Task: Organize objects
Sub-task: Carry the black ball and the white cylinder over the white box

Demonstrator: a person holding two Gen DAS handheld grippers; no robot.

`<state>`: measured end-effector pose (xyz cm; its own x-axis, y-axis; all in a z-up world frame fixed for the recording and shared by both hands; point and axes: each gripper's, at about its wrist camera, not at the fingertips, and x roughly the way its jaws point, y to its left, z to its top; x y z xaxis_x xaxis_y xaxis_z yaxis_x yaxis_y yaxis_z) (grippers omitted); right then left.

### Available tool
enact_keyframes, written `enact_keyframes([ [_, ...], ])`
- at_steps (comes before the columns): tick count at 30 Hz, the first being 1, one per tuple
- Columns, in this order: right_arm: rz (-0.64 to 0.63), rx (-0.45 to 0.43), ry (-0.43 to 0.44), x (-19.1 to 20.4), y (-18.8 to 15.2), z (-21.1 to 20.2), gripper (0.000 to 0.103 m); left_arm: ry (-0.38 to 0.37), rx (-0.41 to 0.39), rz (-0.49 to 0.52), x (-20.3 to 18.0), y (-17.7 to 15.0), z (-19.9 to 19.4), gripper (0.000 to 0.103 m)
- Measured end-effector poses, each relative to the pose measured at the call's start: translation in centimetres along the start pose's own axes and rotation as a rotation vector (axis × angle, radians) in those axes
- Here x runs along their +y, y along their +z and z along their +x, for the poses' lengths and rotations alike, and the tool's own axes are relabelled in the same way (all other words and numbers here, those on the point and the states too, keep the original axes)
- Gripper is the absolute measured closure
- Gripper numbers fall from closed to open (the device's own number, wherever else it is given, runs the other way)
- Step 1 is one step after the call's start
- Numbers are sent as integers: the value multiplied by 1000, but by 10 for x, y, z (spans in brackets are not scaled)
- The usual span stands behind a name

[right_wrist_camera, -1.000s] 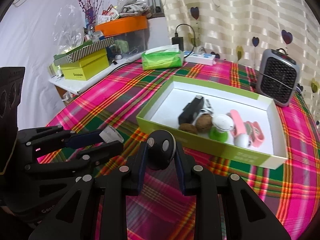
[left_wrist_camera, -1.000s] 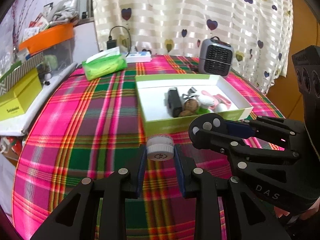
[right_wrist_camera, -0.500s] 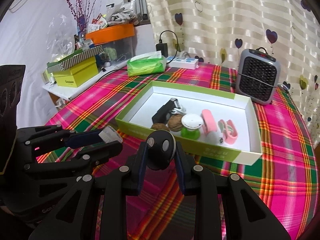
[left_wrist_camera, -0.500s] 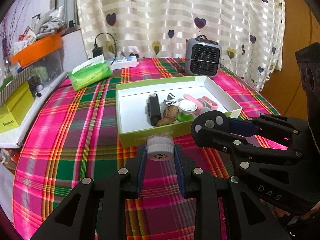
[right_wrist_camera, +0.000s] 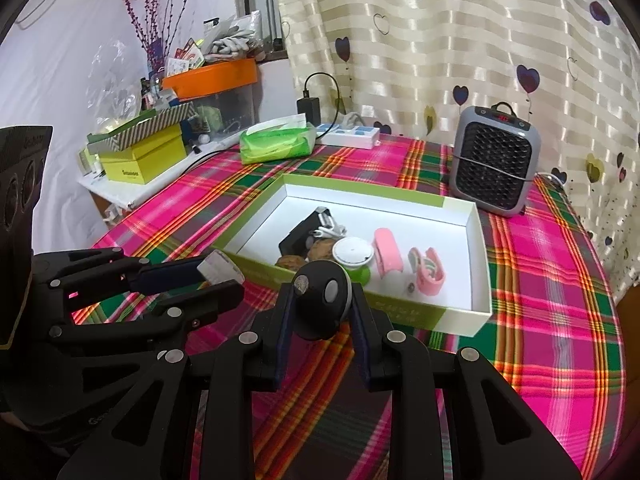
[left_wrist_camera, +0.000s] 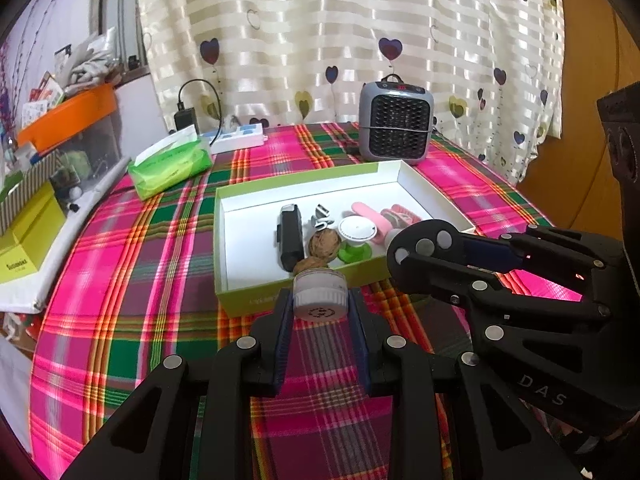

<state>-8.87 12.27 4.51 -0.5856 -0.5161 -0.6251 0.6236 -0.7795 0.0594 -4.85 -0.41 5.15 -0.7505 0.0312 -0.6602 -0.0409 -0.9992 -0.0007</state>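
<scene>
As both tongs drew back from the tray [left_wrist_camera: 256, 304] over the last second, the left tongs [left_wrist_camera: 320, 312] stayed clenched on the white jar [left_wrist_camera: 319, 294] and the right tongs [right_wrist_camera: 322, 314] on the black round piece [right_wrist_camera: 322, 306], both held above the counter [left_wrist_camera: 132, 292], so neither looked delivered yet.

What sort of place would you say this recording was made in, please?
Most likely a room in someone's home: a table under a plaid cloth, a heart-print curtain behind it, a small space heater, and a tissue pack beside stacked storage boxes.
</scene>
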Motion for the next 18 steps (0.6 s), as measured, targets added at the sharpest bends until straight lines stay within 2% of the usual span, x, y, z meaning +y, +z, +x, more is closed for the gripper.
enact_keyframes([
  [18, 1, -42, -37, -16, 15, -7, 75, 22, -43, 29, -12, 22, 2, 78],
])
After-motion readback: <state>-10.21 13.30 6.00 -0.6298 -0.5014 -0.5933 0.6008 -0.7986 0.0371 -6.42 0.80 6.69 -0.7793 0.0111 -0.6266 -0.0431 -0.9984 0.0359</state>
